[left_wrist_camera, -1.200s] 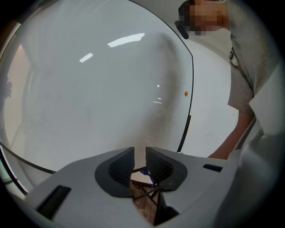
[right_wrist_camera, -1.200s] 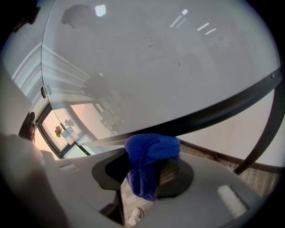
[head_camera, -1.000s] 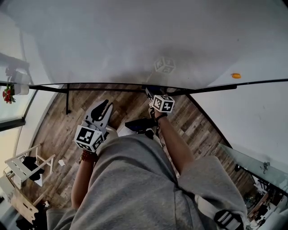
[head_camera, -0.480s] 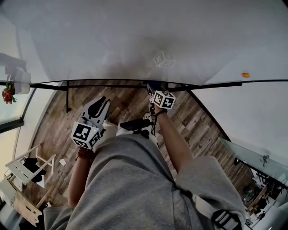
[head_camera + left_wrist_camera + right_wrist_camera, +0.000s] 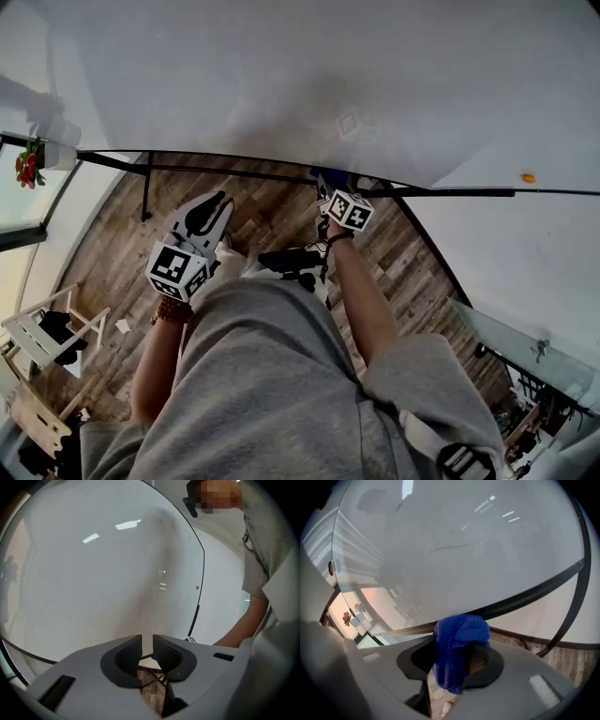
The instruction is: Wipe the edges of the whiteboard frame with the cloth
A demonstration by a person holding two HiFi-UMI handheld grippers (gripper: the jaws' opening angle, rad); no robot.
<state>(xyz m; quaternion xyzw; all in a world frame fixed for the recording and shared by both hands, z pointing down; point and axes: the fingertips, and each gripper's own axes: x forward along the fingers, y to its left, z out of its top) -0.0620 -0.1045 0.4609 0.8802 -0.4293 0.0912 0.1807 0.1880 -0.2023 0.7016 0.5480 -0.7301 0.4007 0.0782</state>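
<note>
**Plank floor below, blue cloth at the frame's lower bar**

Wood plank floor [image 5: 272,220] runs under a large whiteboard [image 5: 281,75], whose black frame [image 5: 234,172] crosses the head view as a thin, slightly bowed line. Everything below is placed from that lower bar.

The right tool [image 5: 335,189] sits right at the bar, a little right of its middle. In the right gripper view the tool [image 5: 457,660] is clenched on a bunched blue cloth [image 5: 457,641]; the cloth bulges above the jaw tips and its top fold meets the bar's lower edge. A tail of it hangs down between the jaws. To the right of the cloth the bar runs on bare to a corner, where a second black bar [image 5: 580,573] turns away from it.

The left tool [image 5: 217,202] is below the bar and well to the left of the cloth, clear of the frame, its tips pointing up toward it. The left gripper view shows this tool [image 5: 147,651] with its jaws parted by a narrow gap and nothing in it; floor and dark struts show through the slit.

Further left along the bar, a black upright [image 5: 145,187] drops from the frame to the floor. Between it and the cloth the bar's underside is bare. A dark shoe [image 5: 291,261] stands on the planks below the right tool, and a white chair [image 5: 42,333] stands far left of the frame.
</note>
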